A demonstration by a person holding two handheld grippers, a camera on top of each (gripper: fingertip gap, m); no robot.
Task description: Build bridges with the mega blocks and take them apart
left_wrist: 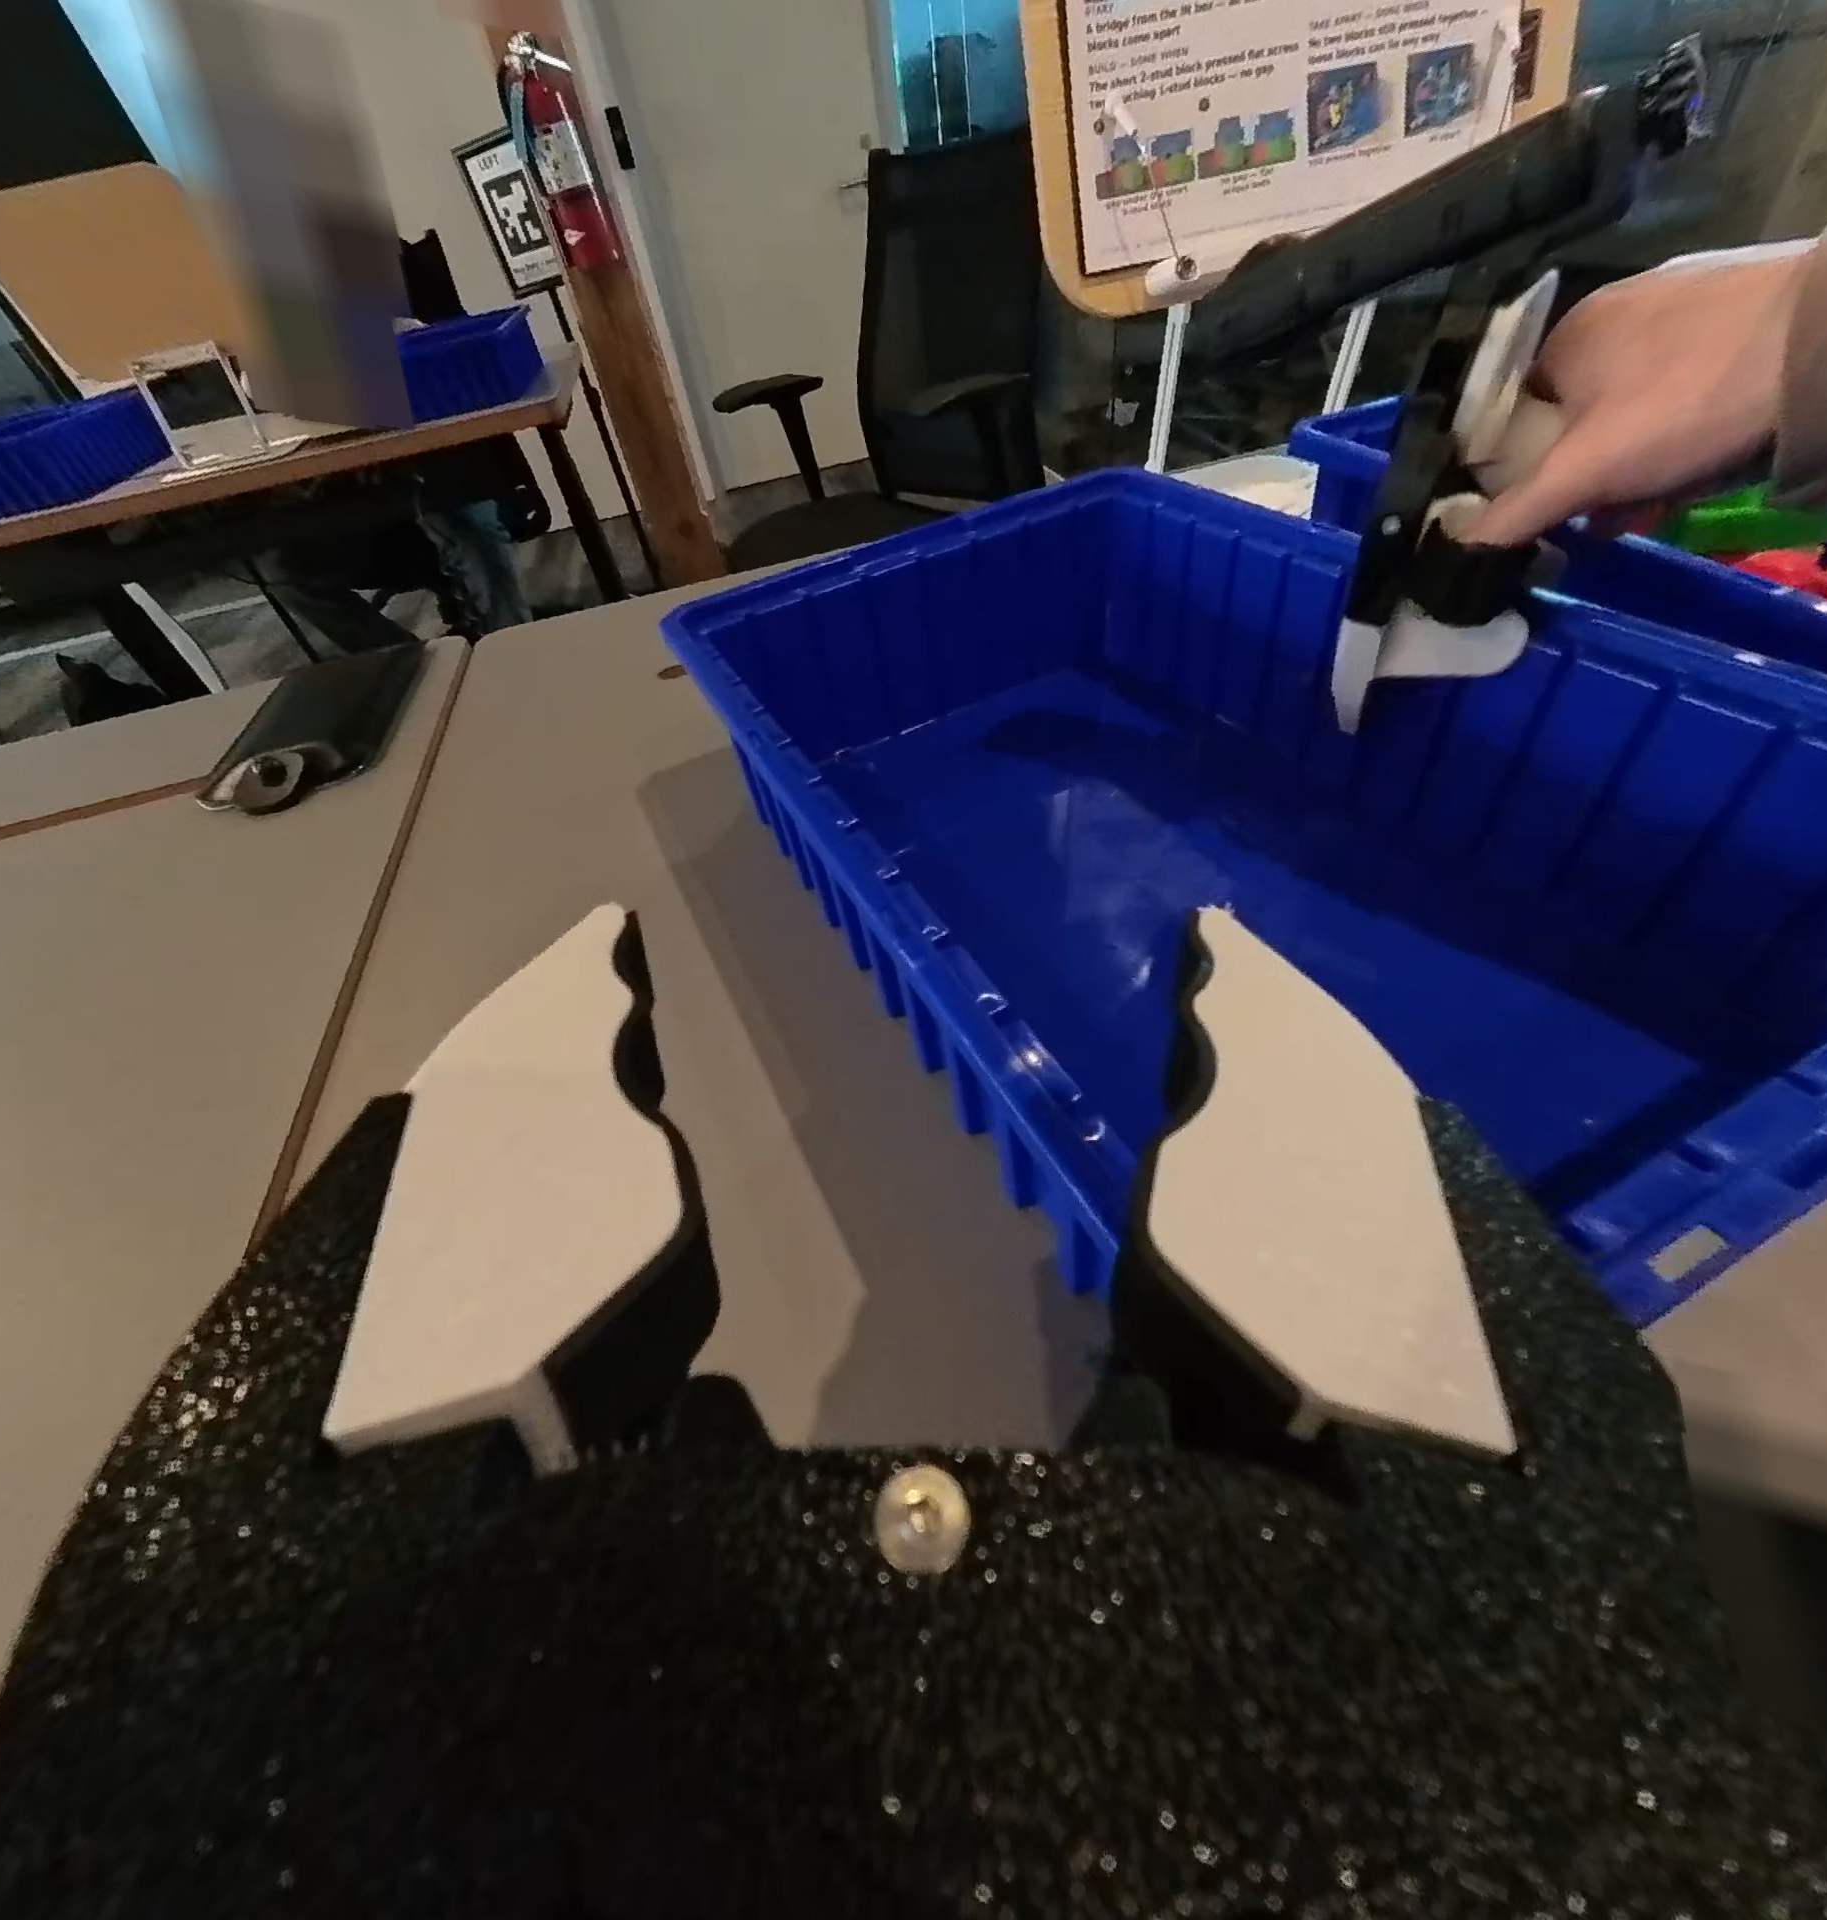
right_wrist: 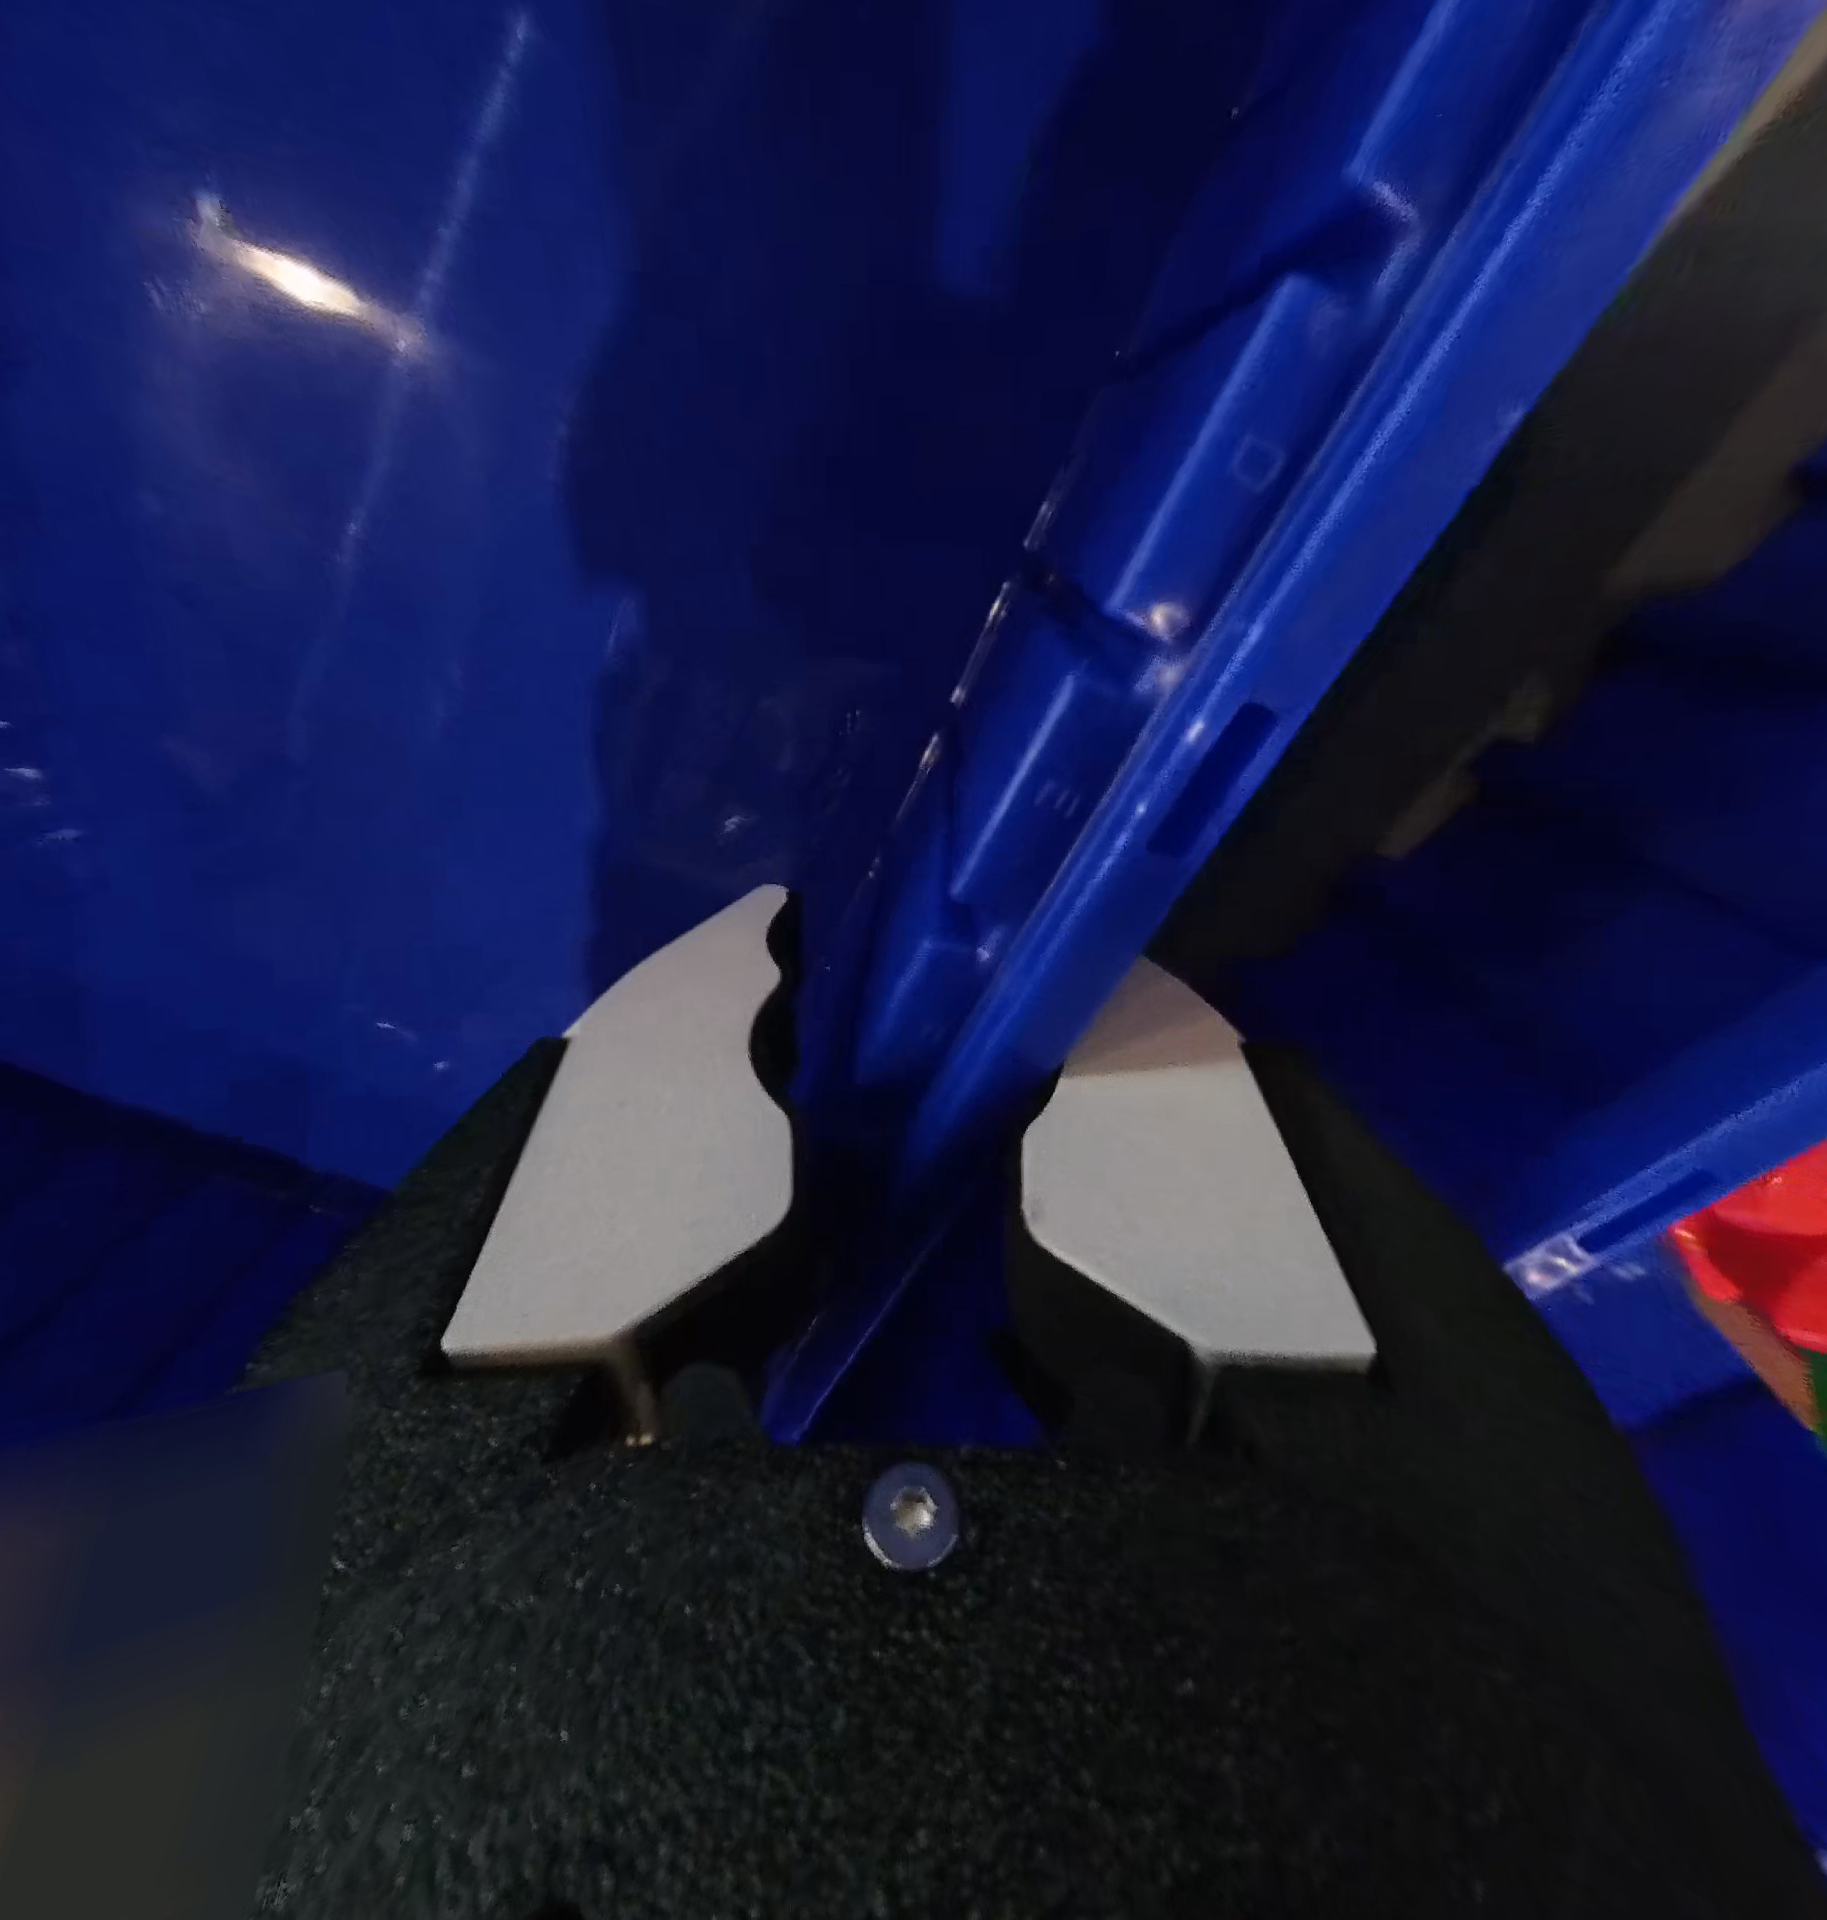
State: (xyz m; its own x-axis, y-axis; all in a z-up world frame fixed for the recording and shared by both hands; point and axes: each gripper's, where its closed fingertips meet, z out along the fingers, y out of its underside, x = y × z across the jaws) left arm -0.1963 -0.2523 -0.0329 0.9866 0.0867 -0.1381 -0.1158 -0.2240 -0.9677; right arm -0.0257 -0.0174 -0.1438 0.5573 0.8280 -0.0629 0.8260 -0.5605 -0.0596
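An empty blue bin stands on the grey table. My left gripper is open and empty, hovering over the table beside the bin's near left wall. My right gripper straddles the bin's far right wall, one finger inside and one outside, closed on the rim. It also shows in the left wrist view, held by a hand. Red and green mega blocks lie in a second blue bin to the right; they also show in the left wrist view.
A black phone-like case lies on the table to the far left. A black office chair and an instruction board stand behind the bins. Another table with blue bins is at the back left.
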